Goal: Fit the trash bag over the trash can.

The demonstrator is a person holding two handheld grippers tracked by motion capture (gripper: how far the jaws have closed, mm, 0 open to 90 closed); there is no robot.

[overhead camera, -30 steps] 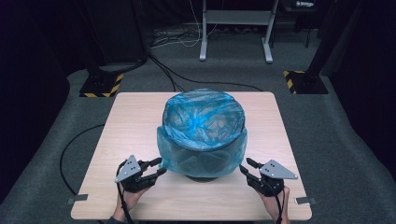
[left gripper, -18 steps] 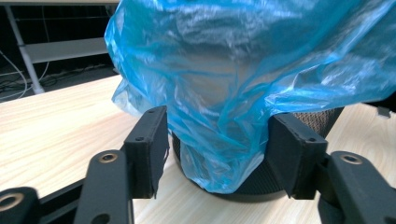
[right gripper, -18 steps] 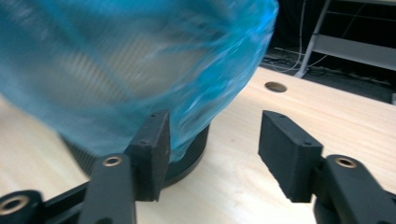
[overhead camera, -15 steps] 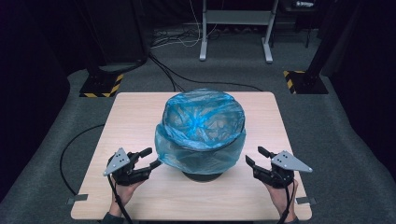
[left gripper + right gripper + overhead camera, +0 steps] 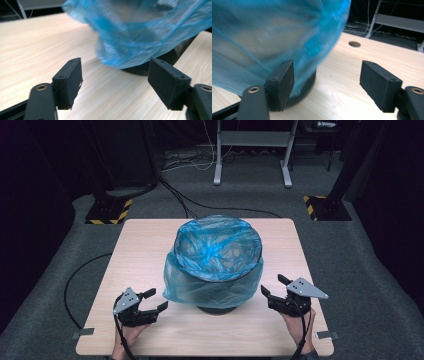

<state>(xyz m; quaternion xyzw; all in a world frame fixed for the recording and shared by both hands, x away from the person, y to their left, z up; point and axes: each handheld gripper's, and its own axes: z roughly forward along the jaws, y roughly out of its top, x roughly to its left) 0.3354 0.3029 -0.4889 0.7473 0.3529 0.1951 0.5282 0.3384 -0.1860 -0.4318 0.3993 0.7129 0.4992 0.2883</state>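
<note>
One bin (image 5: 216, 307) stands near the middle of one table (image 5: 145, 245), toward its near edge, draped in one blue bag (image 5: 215, 260) whose skirt hangs over the rim and covers most of the wall; just a dark strip of the base shows beneath it. Two grippers flank it, one in each of two hands. The left gripper (image 5: 154, 301) sits off the bag's near-left corner, just beside the film but not touching it; its jaws have just been opening and stand spread with nothing between them. The right gripper (image 5: 273, 289) sits off the bag's right side, close to the film; its jaws have likewise just been opening and stand spread, empty. In the left gripper view the bag's hem (image 5: 125, 62) hangs beyond the gap, blurred, with mesh wall visible at the right. In the right gripper view the bag (image 5: 274, 37) is smeared by blur and passes behind the left-hand jaw; whether it brushes that pad cannot be told. One round hole (image 5: 354, 44) marks the tabletop. Both forearms are cut off at the high view's bottom edge.
</note>
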